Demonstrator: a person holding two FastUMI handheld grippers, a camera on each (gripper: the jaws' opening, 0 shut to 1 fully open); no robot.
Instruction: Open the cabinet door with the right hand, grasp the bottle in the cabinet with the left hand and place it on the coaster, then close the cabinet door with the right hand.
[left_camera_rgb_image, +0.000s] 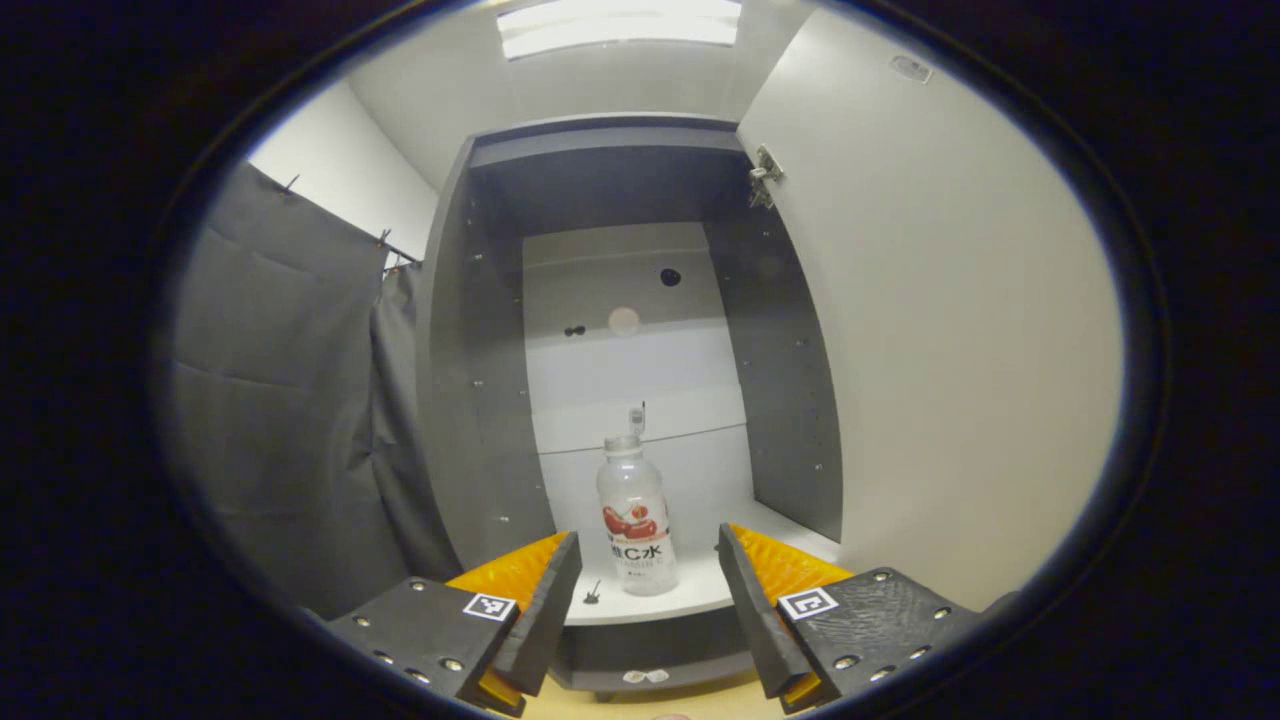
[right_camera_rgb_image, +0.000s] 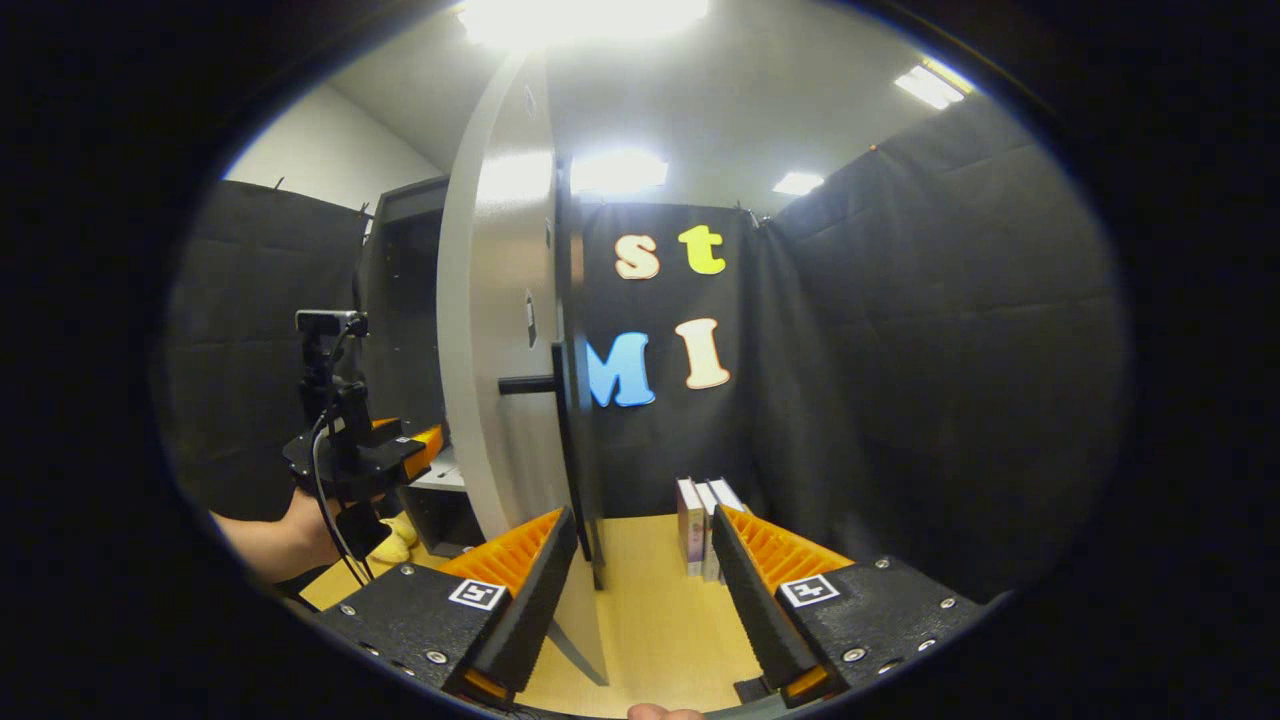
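A clear bottle (left_camera_rgb_image: 635, 515) with a red fruit label stands upright on the white shelf (left_camera_rgb_image: 690, 585) inside the open grey cabinet (left_camera_rgb_image: 480, 360). My left gripper (left_camera_rgb_image: 648, 585) is open just in front of it, the bottle showing between the fingers, untouched. The white cabinet door (left_camera_rgb_image: 950, 330) hangs open on the right. In the right gripper view the door (right_camera_rgb_image: 500, 330) stands edge-on with its dark bar handle (right_camera_rgb_image: 562, 440). My right gripper (right_camera_rgb_image: 640, 560) is open, its fingers on either side of the door's lower edge, not pressing it. The left gripper (right_camera_rgb_image: 385, 455), held by a hand, reaches toward the cabinet.
Several books (right_camera_rgb_image: 705, 525) stand upright on the wooden tabletop (right_camera_rgb_image: 650, 610) by the back wall. A yellow object (right_camera_rgb_image: 395, 540) lies near the cabinet's foot. Dark cloth (left_camera_rgb_image: 290, 400) hangs left of the cabinet.
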